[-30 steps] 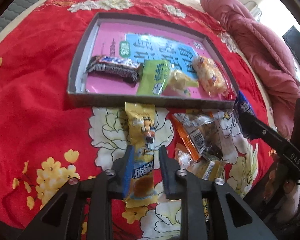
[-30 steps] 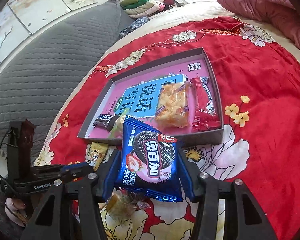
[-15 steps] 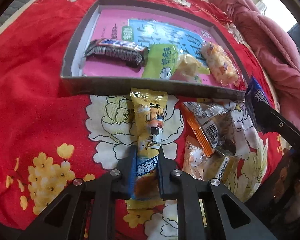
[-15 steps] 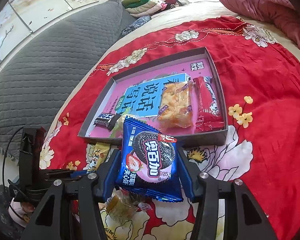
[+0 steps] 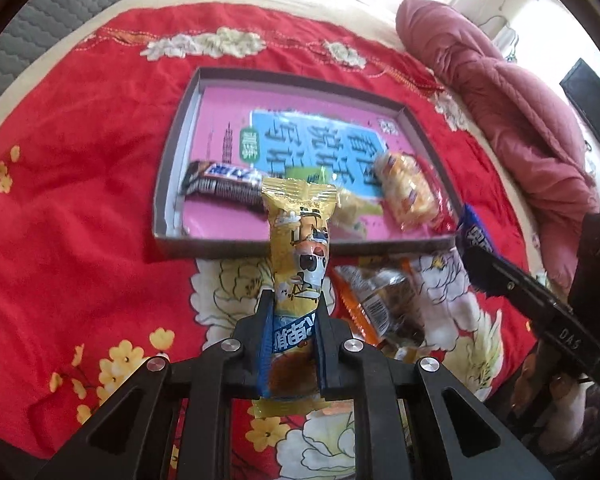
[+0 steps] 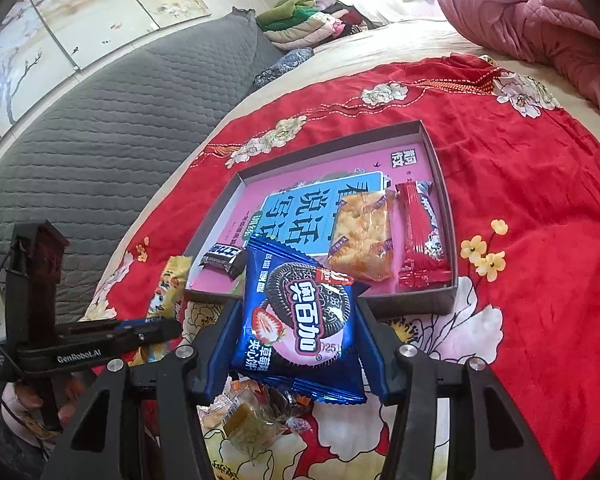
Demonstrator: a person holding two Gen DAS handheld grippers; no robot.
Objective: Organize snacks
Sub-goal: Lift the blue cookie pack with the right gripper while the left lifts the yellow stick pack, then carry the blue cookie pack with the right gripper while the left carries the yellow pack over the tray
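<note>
My left gripper (image 5: 292,312) is shut on a long yellow snack packet (image 5: 300,248) and holds it lifted, just short of the near wall of the grey box lid (image 5: 168,184). The lid has a pink and blue bottom and holds a dark chocolate bar (image 5: 220,184), a green packet, a pale cracker packet (image 5: 408,196) and a red bar (image 6: 420,240). My right gripper (image 6: 300,320) is shut on a blue cookie packet (image 6: 300,316), held above the bed in front of the lid.
Loose snacks lie on the red flowered bedspread (image 5: 60,208) in front of the lid: an orange-edged clear packet (image 5: 380,304) and small wrapped sweets (image 6: 252,416). A pink quilt (image 5: 500,100) is at the right, a grey quilted cushion (image 6: 100,140) at the left.
My left gripper closed on the yellow packet and lifted it off the bedspread; the view pulled back from the lid. My right gripper kept hold of the blue packet and rose slightly.
</note>
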